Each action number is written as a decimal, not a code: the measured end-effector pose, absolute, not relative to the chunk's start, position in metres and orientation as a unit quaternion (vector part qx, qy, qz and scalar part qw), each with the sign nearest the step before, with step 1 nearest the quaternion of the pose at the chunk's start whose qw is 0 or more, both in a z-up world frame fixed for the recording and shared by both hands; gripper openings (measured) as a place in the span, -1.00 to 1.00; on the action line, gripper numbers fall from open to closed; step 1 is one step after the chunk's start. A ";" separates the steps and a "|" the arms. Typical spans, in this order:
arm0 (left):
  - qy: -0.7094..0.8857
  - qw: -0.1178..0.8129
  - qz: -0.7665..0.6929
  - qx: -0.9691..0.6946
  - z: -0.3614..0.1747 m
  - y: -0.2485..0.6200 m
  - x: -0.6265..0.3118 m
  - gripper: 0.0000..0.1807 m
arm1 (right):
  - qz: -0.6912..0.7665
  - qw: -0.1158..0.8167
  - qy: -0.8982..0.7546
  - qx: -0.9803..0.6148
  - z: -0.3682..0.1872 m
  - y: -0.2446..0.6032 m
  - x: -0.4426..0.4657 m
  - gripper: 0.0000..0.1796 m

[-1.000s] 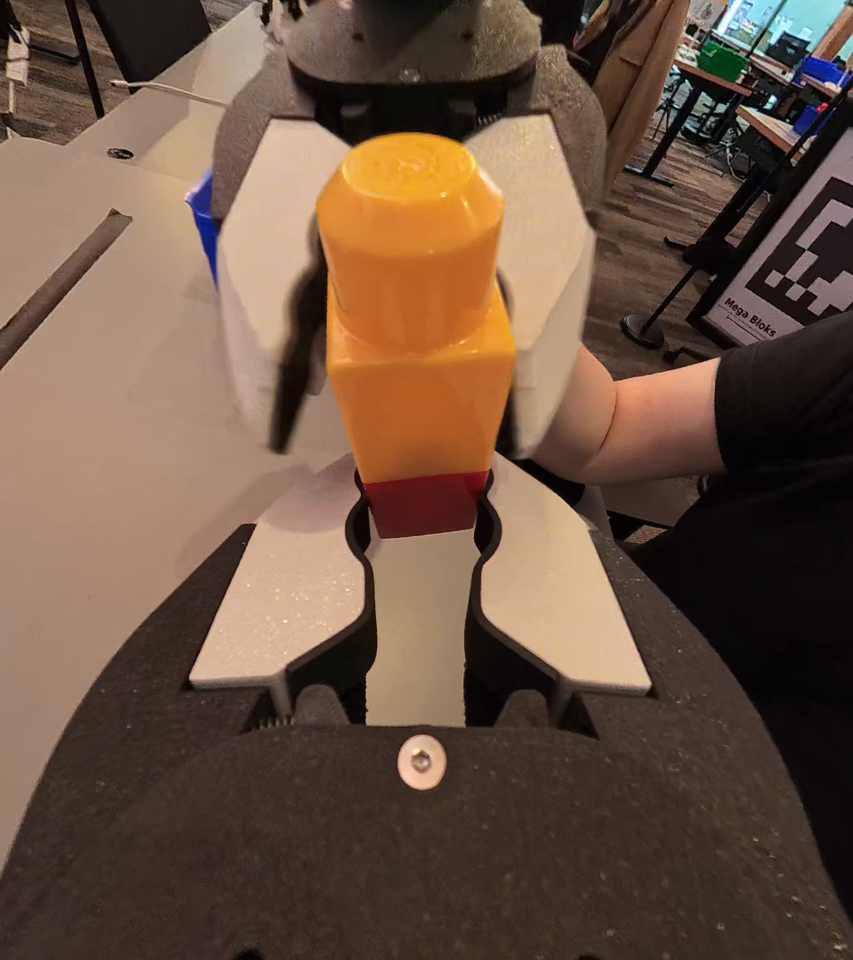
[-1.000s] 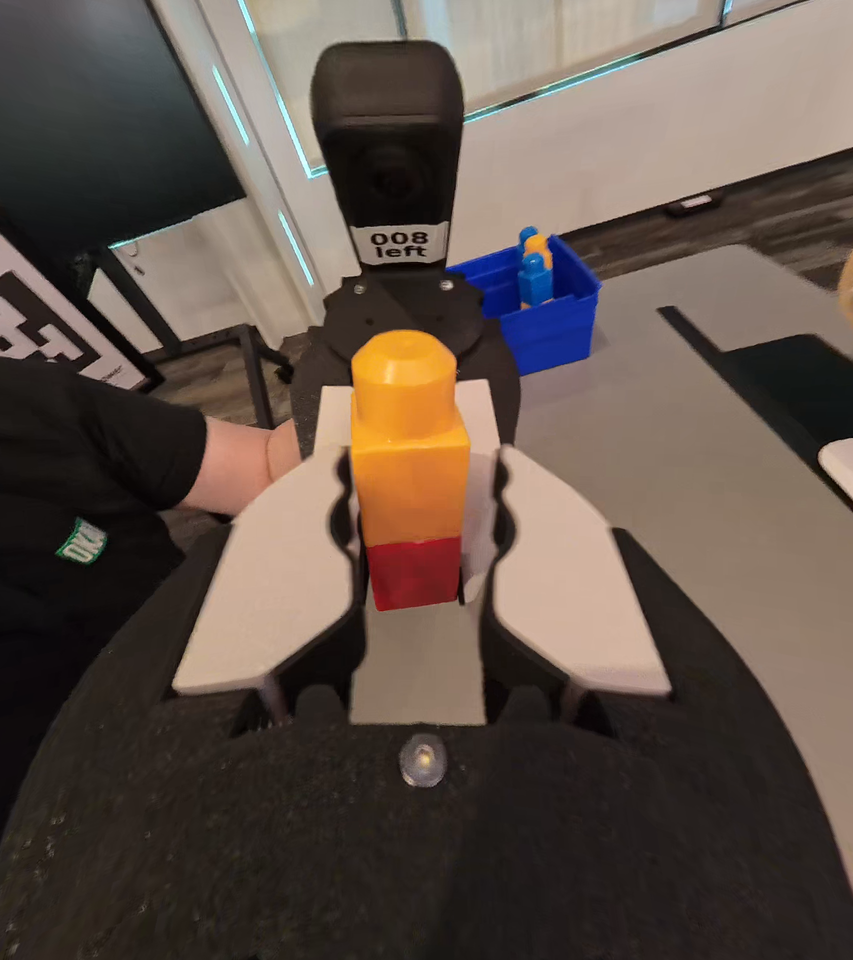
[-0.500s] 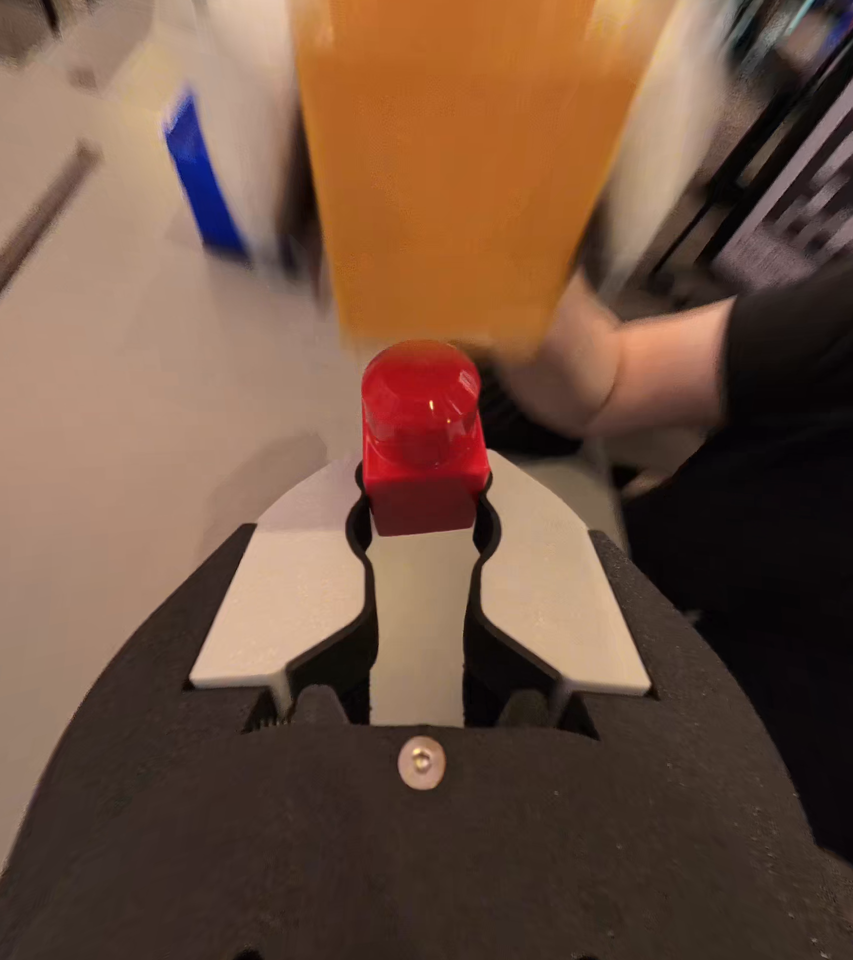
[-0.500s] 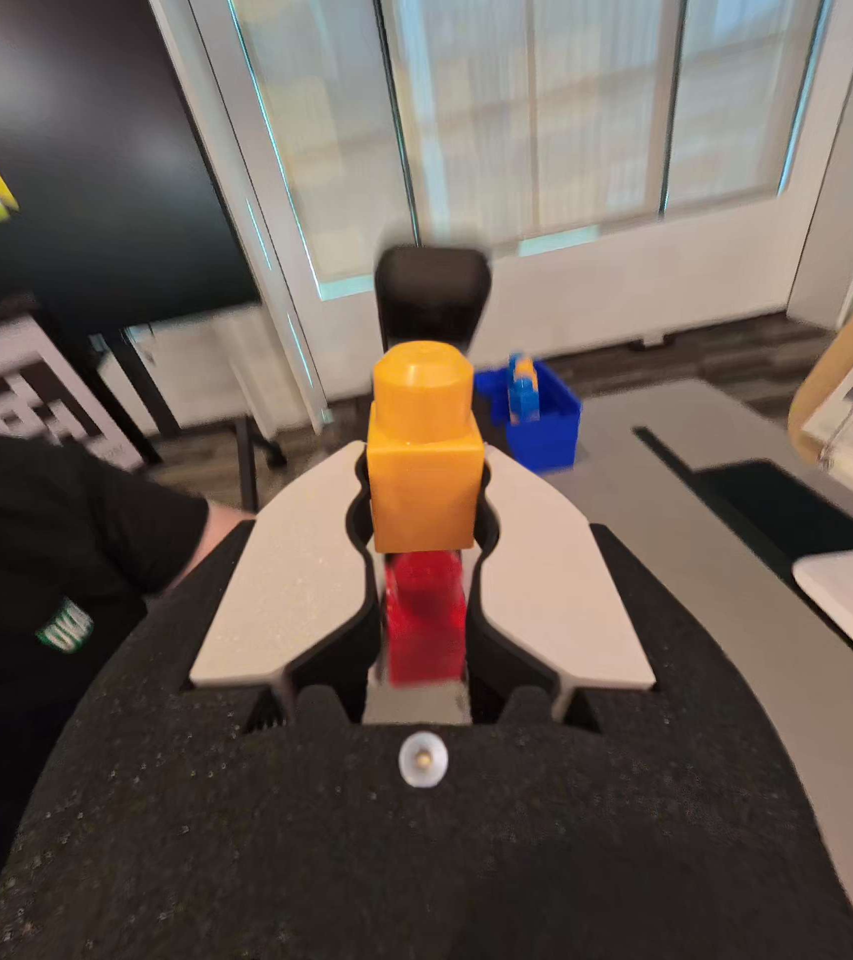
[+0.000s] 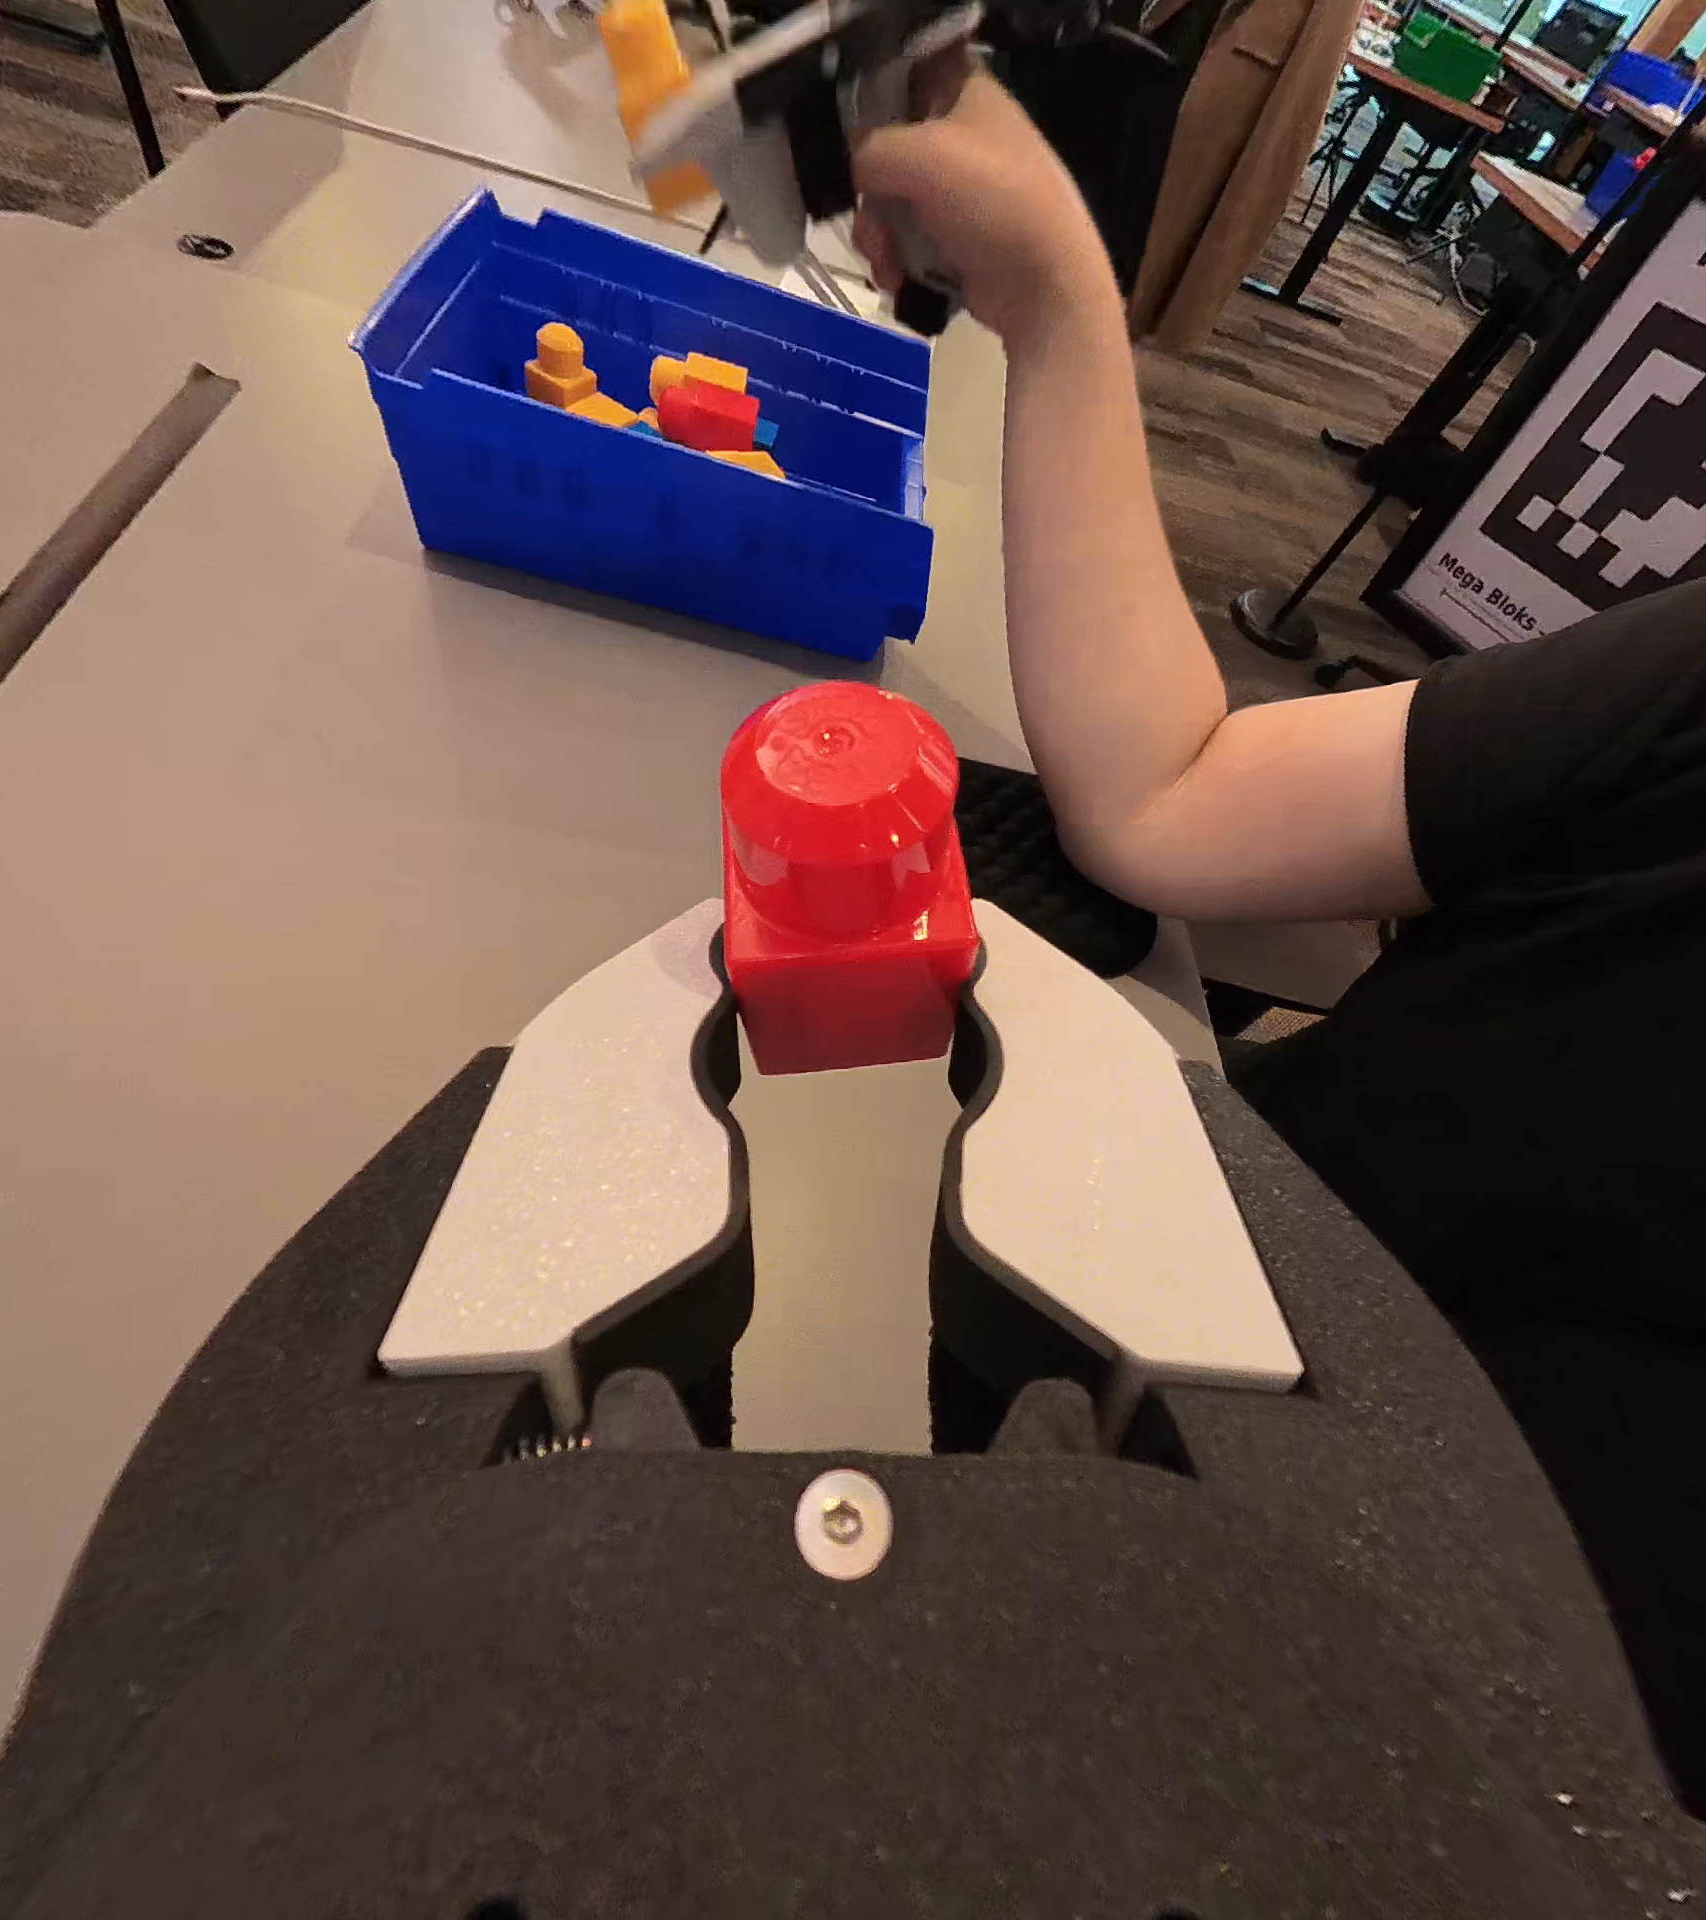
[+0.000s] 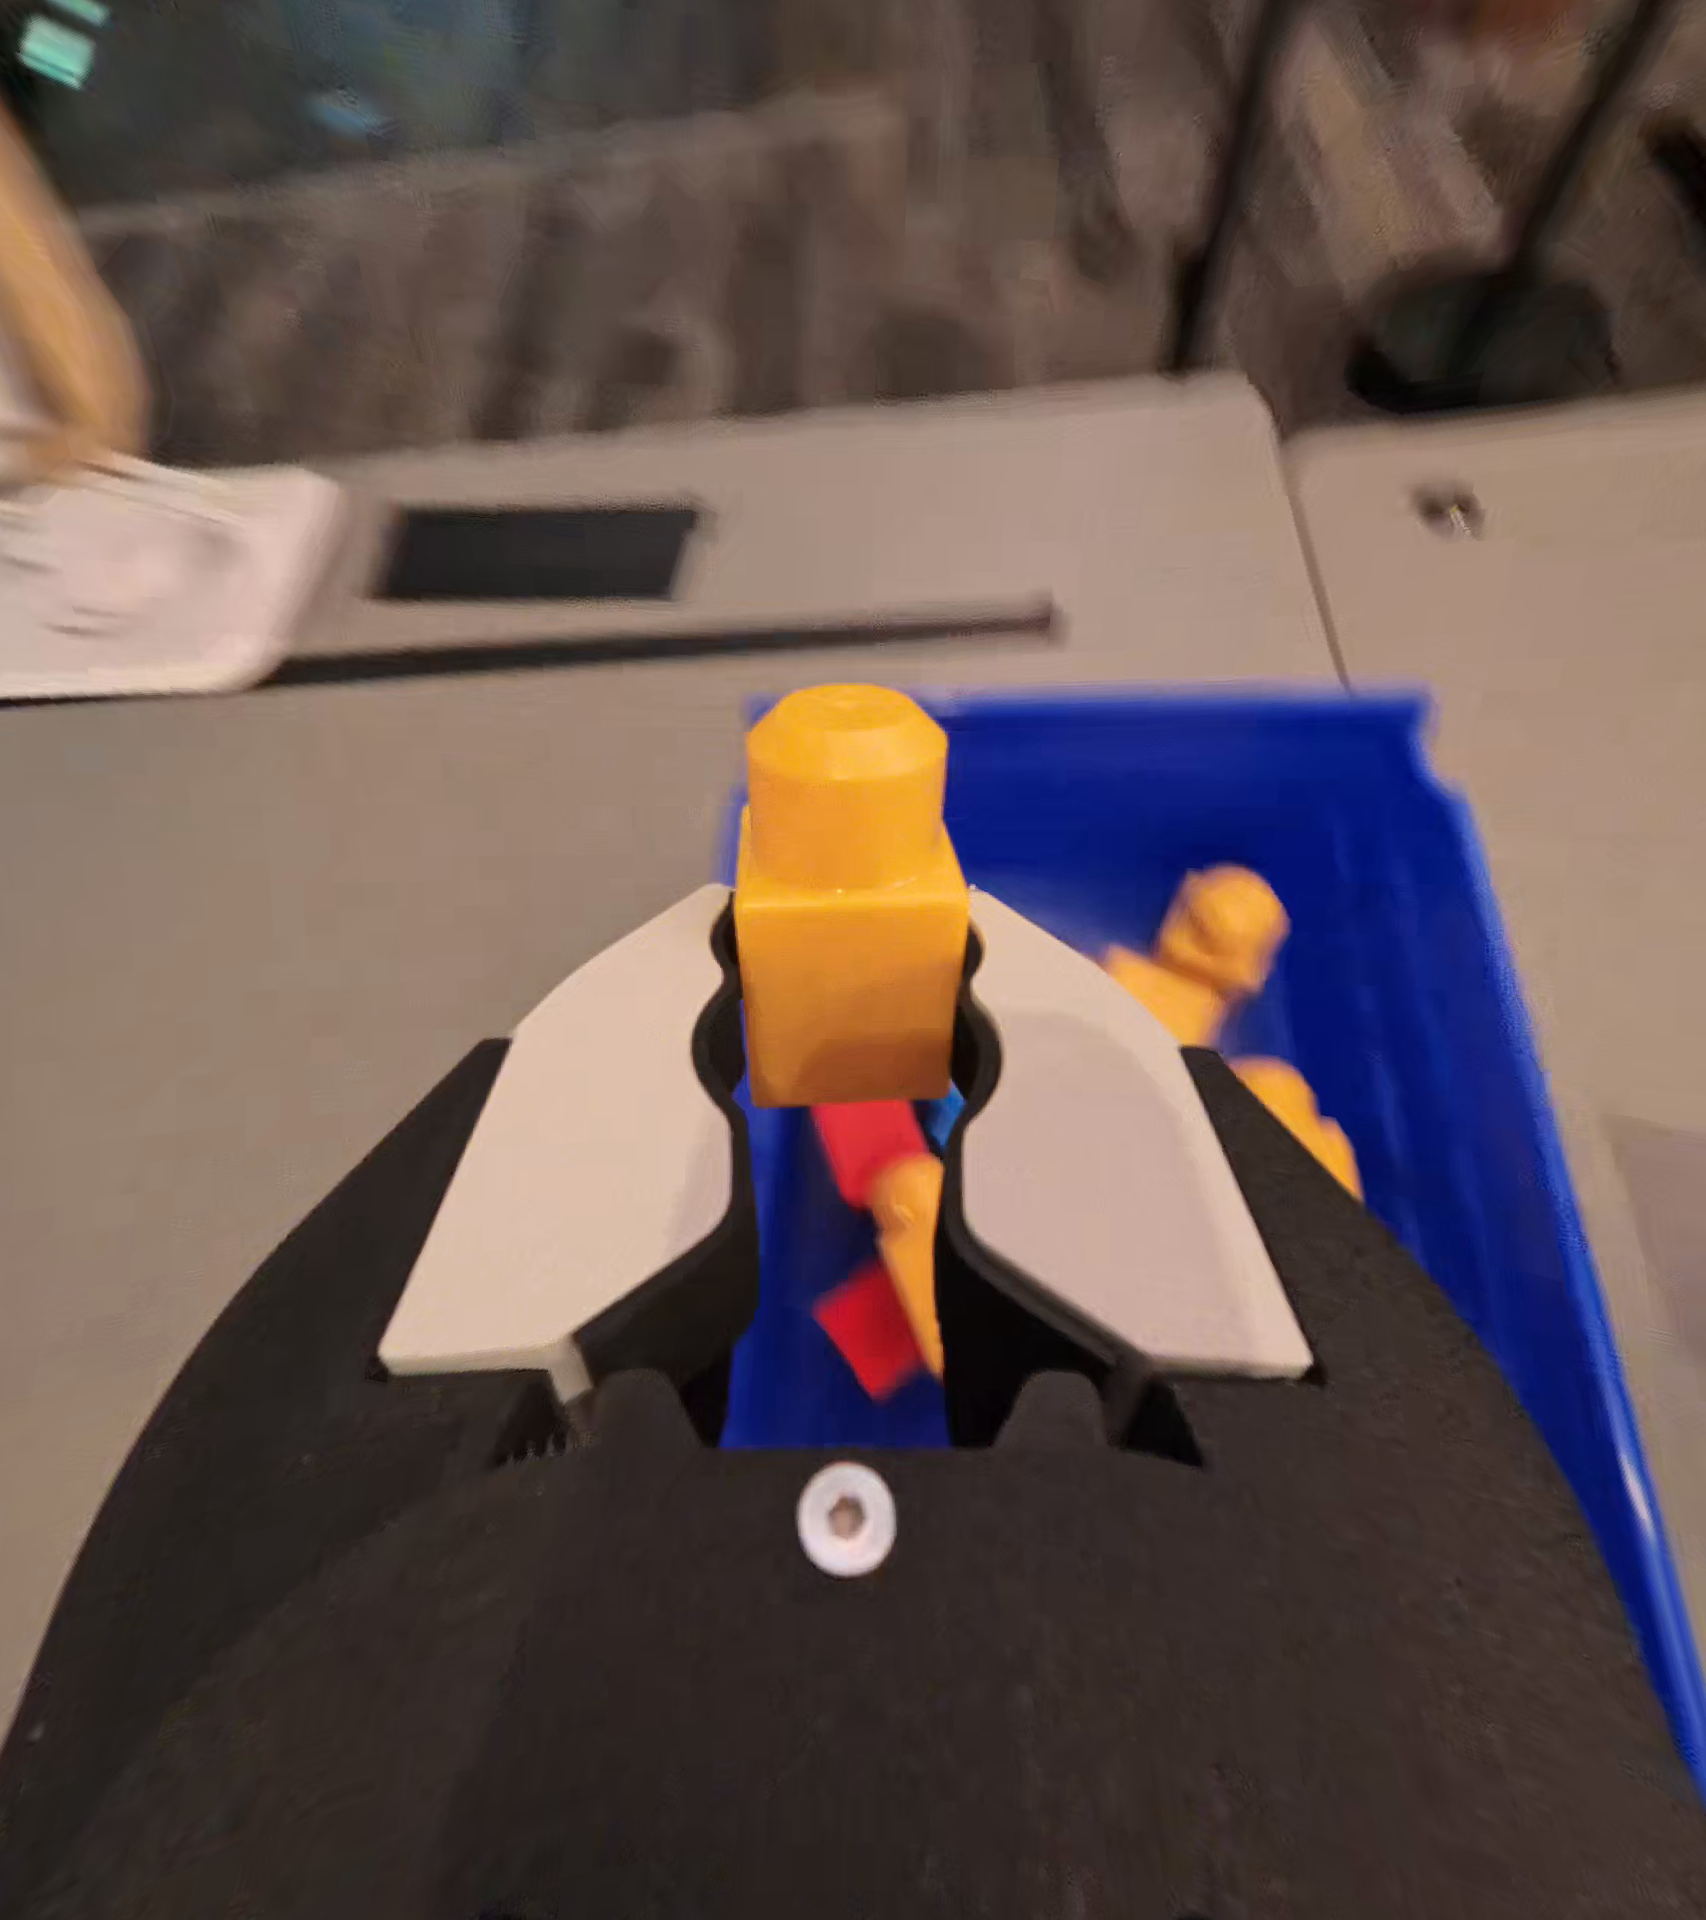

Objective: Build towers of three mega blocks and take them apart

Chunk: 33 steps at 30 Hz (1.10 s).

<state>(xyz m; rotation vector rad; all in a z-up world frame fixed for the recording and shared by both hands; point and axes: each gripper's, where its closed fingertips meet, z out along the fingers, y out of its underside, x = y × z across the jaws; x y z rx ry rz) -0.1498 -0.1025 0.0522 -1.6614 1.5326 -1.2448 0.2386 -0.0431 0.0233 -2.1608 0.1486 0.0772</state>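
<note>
The orange block (image 6: 844, 914) has come off the red block (image 5: 844, 894) since a second ago, and the right gripper (image 6: 847, 997) has swung out over the blue bin (image 6: 1431, 1039) (loose blocks lie below its jaws). Each pair of jaws is clamped on its block; the left gripper (image 5: 847, 987) holds red above the worktop (image 5: 257, 831).

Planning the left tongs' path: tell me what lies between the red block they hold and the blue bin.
Only bare grey table lies between the red block and the blue bin, as the left wrist view shows.
</note>
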 end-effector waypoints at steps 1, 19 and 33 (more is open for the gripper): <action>0.569 0.279 -0.466 -0.618 0.054 -0.102 -0.150 -0.59 | 0.033 0.442 0.086 -0.892 0.002 -0.050 0.257 -0.60; 0.509 0.332 -0.504 -0.614 0.077 -0.084 -0.156 -0.59 | 0.396 0.603 -0.317 -0.616 0.166 -0.069 -0.012 -0.35; 0.538 0.336 -0.489 -0.599 0.078 -0.096 -0.152 -0.59 | 0.473 0.414 -0.461 -0.626 0.101 -0.078 -0.182 -0.40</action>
